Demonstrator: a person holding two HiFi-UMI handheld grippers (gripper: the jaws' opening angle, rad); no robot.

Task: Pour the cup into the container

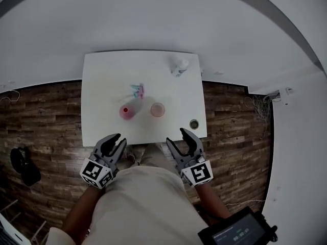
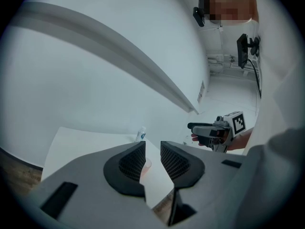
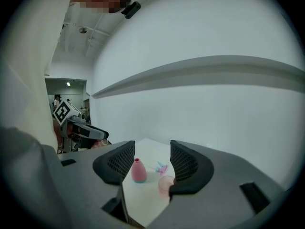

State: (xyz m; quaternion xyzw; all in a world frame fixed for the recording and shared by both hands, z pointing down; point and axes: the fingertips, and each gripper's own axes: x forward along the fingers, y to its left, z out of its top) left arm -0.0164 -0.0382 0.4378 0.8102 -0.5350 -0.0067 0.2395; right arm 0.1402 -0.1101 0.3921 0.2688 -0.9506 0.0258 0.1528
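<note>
- The white table (image 1: 102, 75) is lying bare along its left side and far middle, giving open passage there.
- The pink vase-shaped container (image 1: 127, 111) and the pink cup (image 1: 157, 109) are standing apart mid-table, leaving a gap between them.
- A small pink-and-blue object (image 1: 137, 90) is crowding the container's far side.
- A small bottle (image 1: 179, 66) is occupying the far right corner.
- A small dark round thing (image 1: 193, 123) is sitting by the near right corner.
- The left gripper (image 1: 118, 141) and right gripper (image 1: 176, 137) are hovering open-jawed at the near edge, facing a bare strip of table.
</note>
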